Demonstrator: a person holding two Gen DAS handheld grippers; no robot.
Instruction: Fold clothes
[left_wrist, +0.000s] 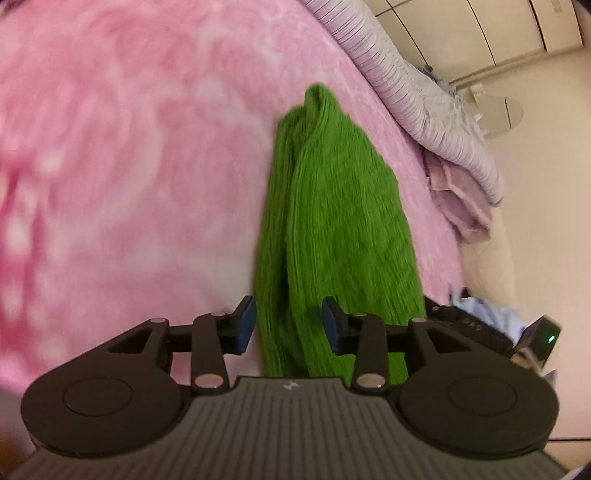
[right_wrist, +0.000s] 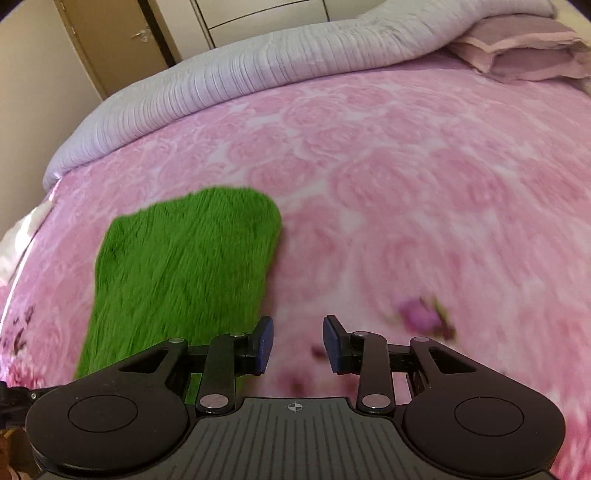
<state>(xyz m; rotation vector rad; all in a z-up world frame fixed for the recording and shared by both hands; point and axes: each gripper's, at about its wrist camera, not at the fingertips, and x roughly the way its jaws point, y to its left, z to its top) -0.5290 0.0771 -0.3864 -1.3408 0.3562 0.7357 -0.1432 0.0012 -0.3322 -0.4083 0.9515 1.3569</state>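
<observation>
A green knitted garment (left_wrist: 340, 229) lies folded into a long strip on the pink rose-patterned bedspread (left_wrist: 129, 166). My left gripper (left_wrist: 289, 325) is open, its blue-padded jaws either side of the garment's near end, empty. In the right wrist view the garment (right_wrist: 184, 269) lies left of centre on the bedspread (right_wrist: 406, 184). My right gripper (right_wrist: 298, 343) is open and empty, just right of the garment's near edge, over bare bedspread.
A rolled lilac quilt (right_wrist: 258, 74) runs along the far edge of the bed, with a mauve pillow (right_wrist: 524, 48) at the far right. Wardrobe doors (right_wrist: 122, 37) stand behind. In the left wrist view the bed's edge drops to the floor (left_wrist: 517, 221), where a black device (left_wrist: 480, 328) lies.
</observation>
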